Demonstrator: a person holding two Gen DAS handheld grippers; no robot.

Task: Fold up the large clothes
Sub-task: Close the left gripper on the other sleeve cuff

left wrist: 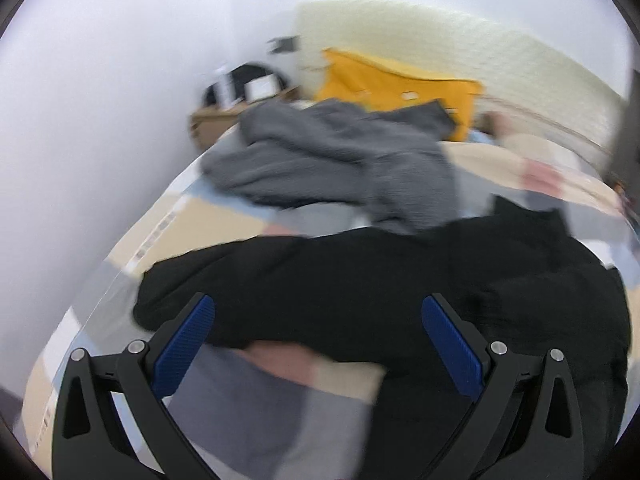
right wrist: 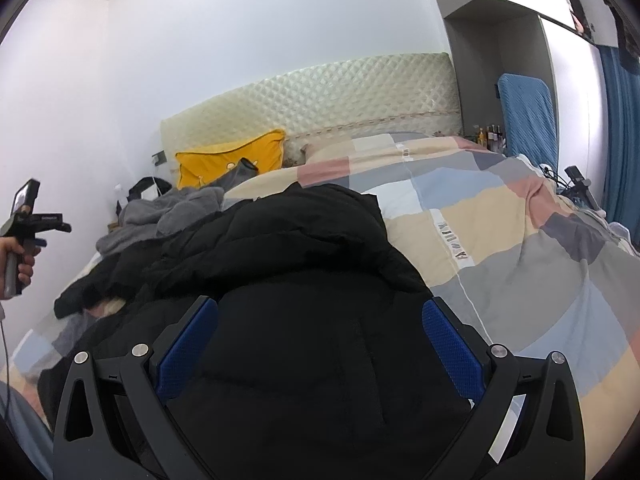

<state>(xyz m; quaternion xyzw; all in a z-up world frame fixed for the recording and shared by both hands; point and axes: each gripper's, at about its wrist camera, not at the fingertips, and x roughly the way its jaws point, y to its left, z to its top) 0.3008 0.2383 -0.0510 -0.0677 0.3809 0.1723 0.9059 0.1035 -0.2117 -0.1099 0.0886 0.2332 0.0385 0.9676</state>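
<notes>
On the checked quilt (right wrist: 500, 240) a black padded jacket (right wrist: 304, 280) lies rumpled, a grey garment (right wrist: 168, 212) behind it. The right gripper (right wrist: 320, 312) hovers above the jacket, fingers spread wide and empty. The left gripper (left wrist: 318, 312) is likewise wide and empty.

Black puffy coat (right wrist: 304, 280) lies crumpled, grey garment (right wrist: 160, 216) beyond.

both grippers (right wrist: 320, 340) have black jaws, blue ribbed pads (right wrist: 186, 350) and silver screws.

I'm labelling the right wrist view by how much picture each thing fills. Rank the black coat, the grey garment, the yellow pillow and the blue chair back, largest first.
1. black coat, by far, though it lies nearest the camera.
2. yellow pillow, grey garment and blue chair back look too alike to rank.
</notes>
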